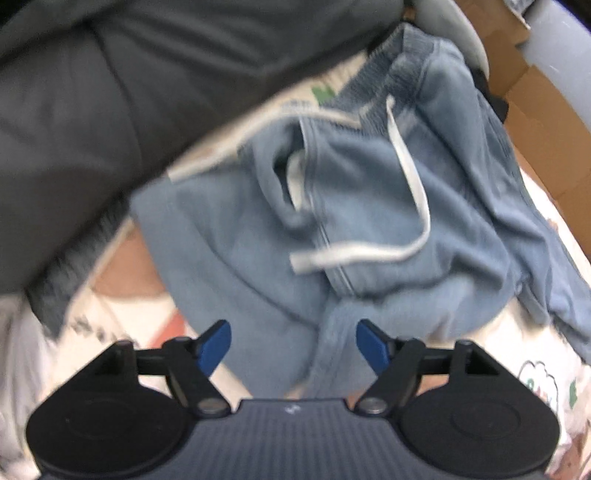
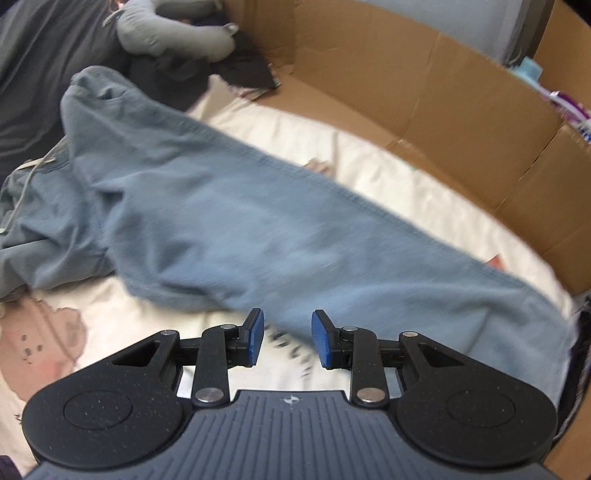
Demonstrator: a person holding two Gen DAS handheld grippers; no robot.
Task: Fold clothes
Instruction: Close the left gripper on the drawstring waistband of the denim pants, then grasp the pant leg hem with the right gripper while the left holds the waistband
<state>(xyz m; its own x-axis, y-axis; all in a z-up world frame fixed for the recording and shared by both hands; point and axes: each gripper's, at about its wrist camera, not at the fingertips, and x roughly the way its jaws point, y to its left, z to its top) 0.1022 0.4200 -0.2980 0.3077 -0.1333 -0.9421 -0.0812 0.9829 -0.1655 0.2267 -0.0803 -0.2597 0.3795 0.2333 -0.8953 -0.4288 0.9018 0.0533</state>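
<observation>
The blue sweatpants (image 1: 369, 206) looked soft and floppy; the waistband (image 1: 391, 62) seemed the firmest hold. The left gripper (image 1: 293, 347) and right gripper (image 2: 287, 339) both stood apart, holding nothing.

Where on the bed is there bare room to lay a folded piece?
Bare cream printed sheet lies between the light blue sweatpants' leg and the brown cardboard wall, and at lower left below the leg. The top left is crowded with a dark grey blanket and a grey plush toy.
</observation>
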